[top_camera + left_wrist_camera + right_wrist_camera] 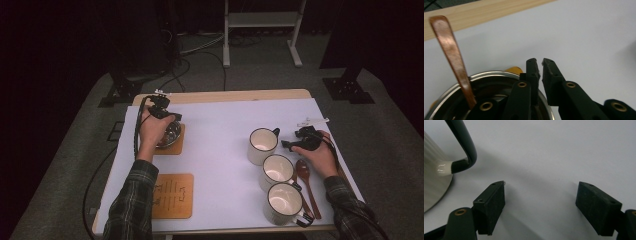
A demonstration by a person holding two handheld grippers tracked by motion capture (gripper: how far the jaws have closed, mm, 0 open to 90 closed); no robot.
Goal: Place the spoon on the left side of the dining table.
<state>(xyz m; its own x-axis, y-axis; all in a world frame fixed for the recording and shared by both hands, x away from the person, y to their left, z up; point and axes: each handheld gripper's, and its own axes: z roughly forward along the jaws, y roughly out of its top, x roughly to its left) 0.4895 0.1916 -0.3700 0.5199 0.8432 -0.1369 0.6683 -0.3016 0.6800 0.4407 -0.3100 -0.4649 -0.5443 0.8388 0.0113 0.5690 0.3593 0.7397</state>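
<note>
A steel bowl (170, 134) sits on a wooden coaster (176, 148) at the left of the white mat. In the left gripper view a brown spoon (451, 51) leans in the bowl (489, 75), handle up and to the left. My left gripper (170, 119) hangs over the bowl. Its jaws (540, 63) stand a narrow slit apart with nothing between them, to the right of the spoon. My right gripper (287, 144) rests low on the mat, open wide and empty (541, 187). It lies just right of the far white mug (262, 145), whose dark handle (466, 143) curves at the upper left.
Two more white mugs (277, 170) (283, 202) stand in a row toward the front right. Two brown spoons (305, 175) lie beside them. A second wooden coaster (172, 195) lies at the front left. The table's wooden far edge (225, 95) borders the mat.
</note>
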